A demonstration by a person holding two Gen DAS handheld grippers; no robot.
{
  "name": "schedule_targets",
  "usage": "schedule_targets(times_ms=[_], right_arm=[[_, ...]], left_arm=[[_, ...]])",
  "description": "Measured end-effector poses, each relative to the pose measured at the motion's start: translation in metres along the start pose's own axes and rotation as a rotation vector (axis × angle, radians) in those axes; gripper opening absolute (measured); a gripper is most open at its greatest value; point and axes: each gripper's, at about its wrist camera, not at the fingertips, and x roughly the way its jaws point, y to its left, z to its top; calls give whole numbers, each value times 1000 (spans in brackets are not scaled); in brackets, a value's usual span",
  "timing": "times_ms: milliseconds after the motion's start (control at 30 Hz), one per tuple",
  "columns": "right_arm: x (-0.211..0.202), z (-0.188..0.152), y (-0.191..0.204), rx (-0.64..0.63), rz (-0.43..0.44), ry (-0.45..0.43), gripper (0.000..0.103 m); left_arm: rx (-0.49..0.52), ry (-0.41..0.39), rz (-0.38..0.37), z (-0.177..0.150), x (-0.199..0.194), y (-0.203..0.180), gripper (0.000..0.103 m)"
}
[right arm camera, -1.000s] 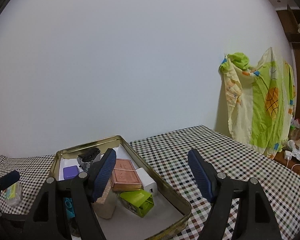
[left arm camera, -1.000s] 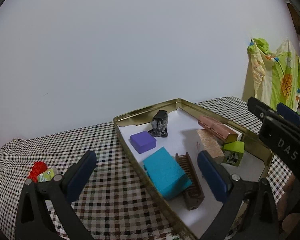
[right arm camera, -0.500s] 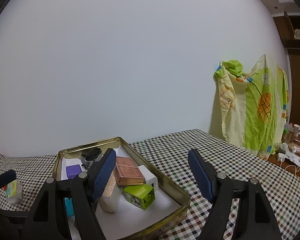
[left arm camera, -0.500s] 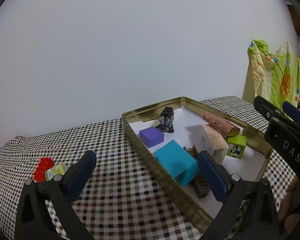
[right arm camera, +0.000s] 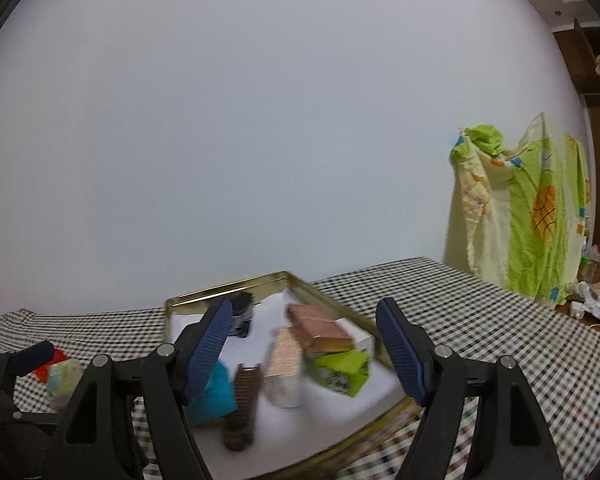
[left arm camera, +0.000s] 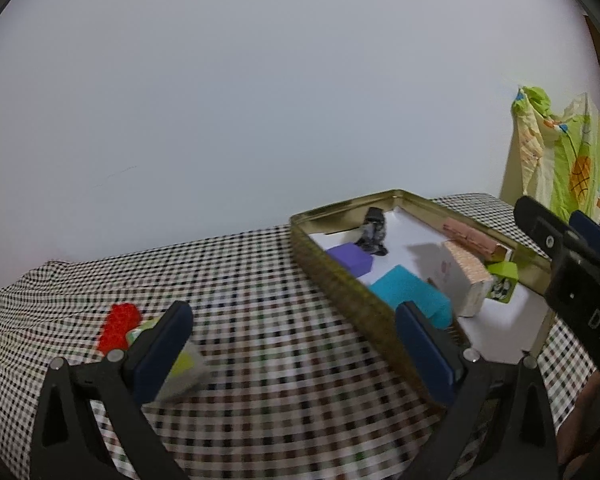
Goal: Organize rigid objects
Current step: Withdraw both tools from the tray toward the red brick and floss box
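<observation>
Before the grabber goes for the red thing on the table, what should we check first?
1. Left gripper open and empty: ok.
2. Right gripper open and empty: ok.
3. Red piece lying on the checked cloth, outside the tin: ok.
4. Red piece free to grab alone: not ok, a small green packet sits right against it.
5. Room left on the white floor of the gold tin: ok, a bare patch near the purple block.
6. Sharp view of the targets: not ok, the foreground is motion-blurred.

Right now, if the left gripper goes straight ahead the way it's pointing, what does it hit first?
Probably nothing but the checkered tablecloth: the left gripper points at bare cloth between the red block and the gold tin. Depth is unclear.
</observation>
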Motion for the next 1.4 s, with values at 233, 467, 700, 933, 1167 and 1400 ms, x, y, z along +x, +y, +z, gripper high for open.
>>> schedule_targets(times_ms=[233,467,700,933,1167,1400], right_arm=[[-4,-2,37,-20,51,7,77],[-5,-7,79,-52,121,19,77],[6,-10,111,-64,185,69,77],[20,-13,134,-68,237,133,77],[40,-21,162,-83,336,280,76],[56,-38,202,-185,457,436,76]], left_arm=[[-37,10,42,-3,2,39,102],[-72,20,119,-7,7,85,102],[-112,54,186,-10,18,126,102],[-159,104,263,-17,30,171,102],[-221,156,325,-22,40,208,102],[-251,190,348,-27,44,222,102]])
